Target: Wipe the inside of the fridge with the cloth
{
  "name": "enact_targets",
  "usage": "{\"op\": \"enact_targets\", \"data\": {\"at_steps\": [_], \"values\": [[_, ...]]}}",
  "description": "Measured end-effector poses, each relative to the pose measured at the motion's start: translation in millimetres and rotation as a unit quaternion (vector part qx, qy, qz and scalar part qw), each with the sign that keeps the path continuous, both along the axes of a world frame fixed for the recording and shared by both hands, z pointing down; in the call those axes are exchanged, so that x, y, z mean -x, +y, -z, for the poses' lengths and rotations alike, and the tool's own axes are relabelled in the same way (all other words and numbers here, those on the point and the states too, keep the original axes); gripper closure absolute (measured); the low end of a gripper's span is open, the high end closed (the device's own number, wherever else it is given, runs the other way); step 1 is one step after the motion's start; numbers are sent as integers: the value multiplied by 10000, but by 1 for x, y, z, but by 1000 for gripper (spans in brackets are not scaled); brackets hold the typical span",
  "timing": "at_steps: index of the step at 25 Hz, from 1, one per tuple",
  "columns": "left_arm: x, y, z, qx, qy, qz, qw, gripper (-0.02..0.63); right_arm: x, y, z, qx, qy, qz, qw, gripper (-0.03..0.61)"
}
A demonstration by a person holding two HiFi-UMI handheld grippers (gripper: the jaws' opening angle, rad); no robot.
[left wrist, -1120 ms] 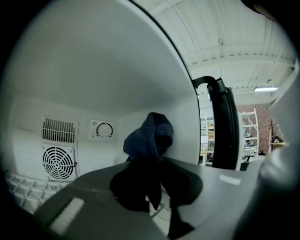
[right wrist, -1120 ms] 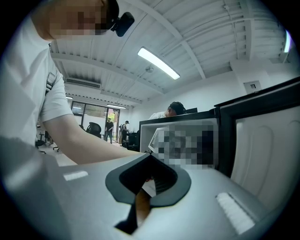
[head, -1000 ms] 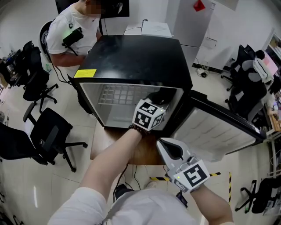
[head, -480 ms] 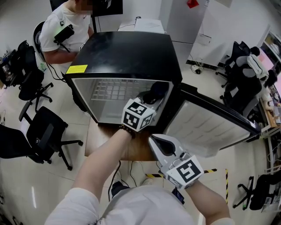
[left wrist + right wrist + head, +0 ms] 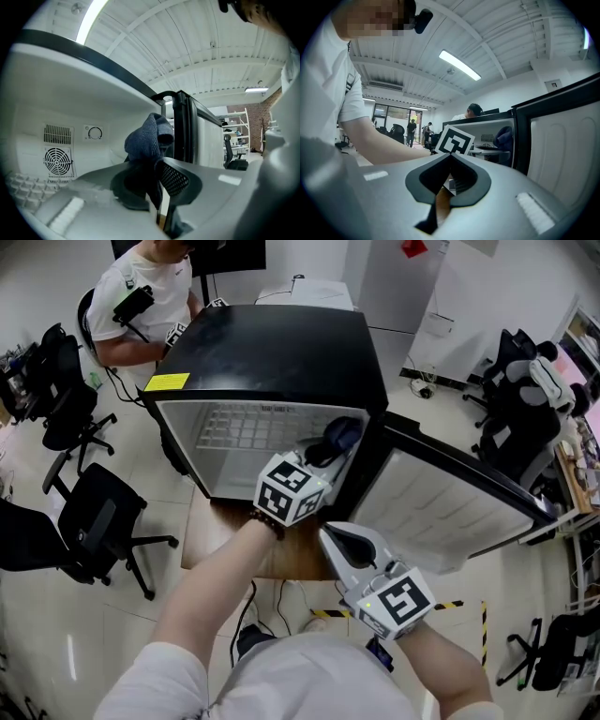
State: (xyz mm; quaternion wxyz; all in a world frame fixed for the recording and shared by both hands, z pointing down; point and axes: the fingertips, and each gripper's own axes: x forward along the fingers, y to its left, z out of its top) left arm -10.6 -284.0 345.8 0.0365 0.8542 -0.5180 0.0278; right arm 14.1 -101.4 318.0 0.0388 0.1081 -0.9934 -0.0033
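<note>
- Wiping step, seemingly: the left tool (image 5: 157, 165) is clamping the cloth (image 5: 149, 136), bunched above its tips, just inside the fridge (image 5: 272, 352).
- The next move is likely calling for pressing the cloth onto the wall at this tool's right.
- The right tool (image 5: 450, 158), jaws together and empty, is waiting outside.
- Cloth-to-wall contact is proving unreadable.
</note>
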Motion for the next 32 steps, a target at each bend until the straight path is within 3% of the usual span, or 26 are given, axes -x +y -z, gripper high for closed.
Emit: {"op": "enact_targets", "data": {"at_steps": [15,19,25,32], "values": [[23,62,21,-254,249,-229,9991,561,-8,-27,14,-177,-97,-246,9995,567],[35,91,22,-190,434,-571,9972,561,1,-36,18,-268,-47,-206,9994,494],[52,138,20,53,743,-1242,9895,561,34,-38,6,19,254,289,9993,308],[81,189,12,430,869,-1823,9784,561,78,-12,-11,487,626,1451,9862,287]]}}
